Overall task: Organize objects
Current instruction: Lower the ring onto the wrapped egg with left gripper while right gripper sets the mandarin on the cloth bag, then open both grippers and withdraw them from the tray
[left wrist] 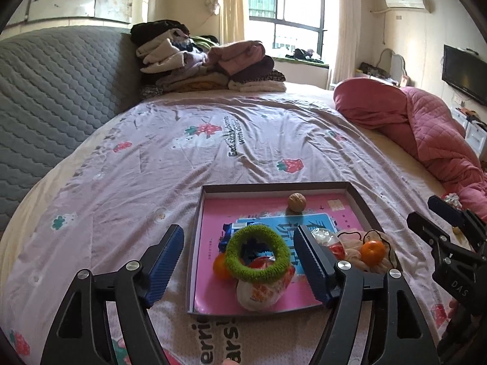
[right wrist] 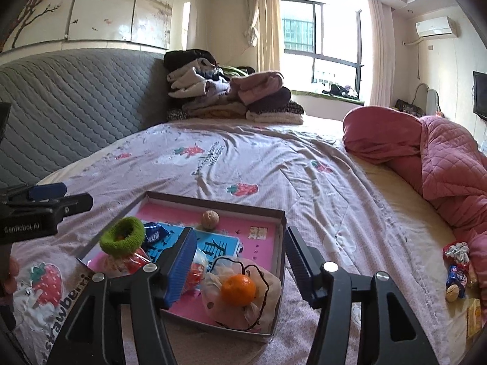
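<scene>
A shallow dark-rimmed box (left wrist: 274, 186) (right wrist: 213, 200) lined with a pink book lies on the bed. In it are a green scrunchie (left wrist: 258, 231) (right wrist: 118, 248) resting on a white-and-red snack packet (left wrist: 258, 295), an orange (left wrist: 219, 269) beside it, a walnut (left wrist: 296, 202) (right wrist: 210, 219), and a beige drawstring pouch (right wrist: 271, 286) with another orange (left wrist: 372, 252) (right wrist: 238, 289) on top. My left gripper (left wrist: 239, 234) hangs open above the scrunchie, touching nothing. My right gripper (right wrist: 240, 234) is open above the pouch and orange, also touching nothing.
Near the pink quilt (right wrist: 441, 152) on the right of the bed lie a red-white scrunchie (right wrist: 456, 251), a blue candy (right wrist: 456, 278), a walnut (right wrist: 452, 293) and a yellow packet (right wrist: 474, 316). Folded clothes (left wrist: 213, 67) are piled at the far end, by the grey headboard (left wrist: 54, 91).
</scene>
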`<control>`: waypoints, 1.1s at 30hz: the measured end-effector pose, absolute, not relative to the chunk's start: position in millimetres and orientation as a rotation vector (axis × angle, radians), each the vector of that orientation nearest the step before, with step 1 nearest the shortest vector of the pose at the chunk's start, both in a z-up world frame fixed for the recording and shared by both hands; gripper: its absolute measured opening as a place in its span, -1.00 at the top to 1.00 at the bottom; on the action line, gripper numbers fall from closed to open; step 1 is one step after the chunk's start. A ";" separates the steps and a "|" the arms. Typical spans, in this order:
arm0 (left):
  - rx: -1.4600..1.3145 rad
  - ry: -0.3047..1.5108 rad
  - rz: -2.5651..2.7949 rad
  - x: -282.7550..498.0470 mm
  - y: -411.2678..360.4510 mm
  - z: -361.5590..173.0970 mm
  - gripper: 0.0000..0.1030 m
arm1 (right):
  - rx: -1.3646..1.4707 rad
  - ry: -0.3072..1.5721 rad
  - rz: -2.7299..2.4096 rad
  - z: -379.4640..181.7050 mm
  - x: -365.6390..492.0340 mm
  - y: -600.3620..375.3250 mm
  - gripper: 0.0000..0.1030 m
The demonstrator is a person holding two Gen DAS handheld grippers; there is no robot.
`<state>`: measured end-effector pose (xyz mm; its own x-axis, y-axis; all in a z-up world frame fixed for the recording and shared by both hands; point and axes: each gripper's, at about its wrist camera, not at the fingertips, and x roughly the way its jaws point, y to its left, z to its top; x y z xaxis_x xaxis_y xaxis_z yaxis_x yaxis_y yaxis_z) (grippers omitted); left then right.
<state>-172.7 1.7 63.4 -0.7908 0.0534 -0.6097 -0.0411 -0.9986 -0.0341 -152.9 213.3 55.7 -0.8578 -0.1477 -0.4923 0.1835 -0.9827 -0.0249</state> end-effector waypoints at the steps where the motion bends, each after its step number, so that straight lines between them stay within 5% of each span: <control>1: -0.992 -0.032 2.934 -168.7 2.0 63.8 -0.47 | 0.746 0.107 -2.869 56.7 -151.3 212.3 -0.15; 33: -0.940 -0.047 2.972 -92.4 15.5 45.5 -0.47 | 0.726 0.087 -2.887 36.0 -85.2 193.5 -0.28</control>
